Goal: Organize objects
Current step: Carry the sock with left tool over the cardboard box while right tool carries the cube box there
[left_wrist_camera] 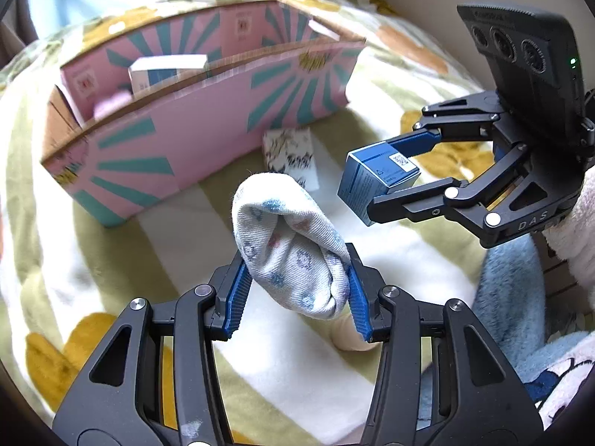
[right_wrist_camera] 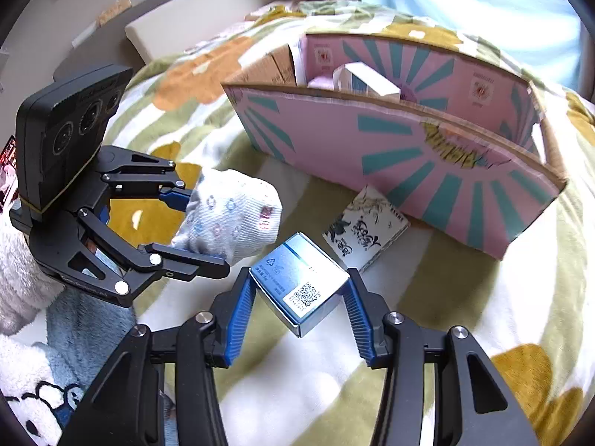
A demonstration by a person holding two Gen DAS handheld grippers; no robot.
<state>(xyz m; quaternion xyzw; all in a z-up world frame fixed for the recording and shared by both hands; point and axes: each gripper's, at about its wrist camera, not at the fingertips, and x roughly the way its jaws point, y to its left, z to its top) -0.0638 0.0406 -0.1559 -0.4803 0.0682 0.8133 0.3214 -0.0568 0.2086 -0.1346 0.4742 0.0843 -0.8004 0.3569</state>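
Left gripper (left_wrist_camera: pixel 295 295) is clamped on a rolled sock (left_wrist_camera: pixel 293 245), held above the blanket (left_wrist_camera: pixel 122 245). Right gripper (right_wrist_camera: pixel 299 308) pinches a small blue box (right_wrist_camera: pixel 301 284) (QR label up). The pink cardboard box (right_wrist_camera: pixel 409 156) sits at 1 o'clock, with a patterned white box (right_wrist_camera: pixel 366 225) touching its front.

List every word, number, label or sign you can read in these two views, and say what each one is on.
"DAS": on the right gripper, on its black body.
Blue box: recycling triangle, QR sticker; small print too blurred to read.
Patterned packet: black brush lettering, unreadable.
Pink cardboard box: square QR-like marks inside, no readable words.
Rolled sock: pattern only, no text.
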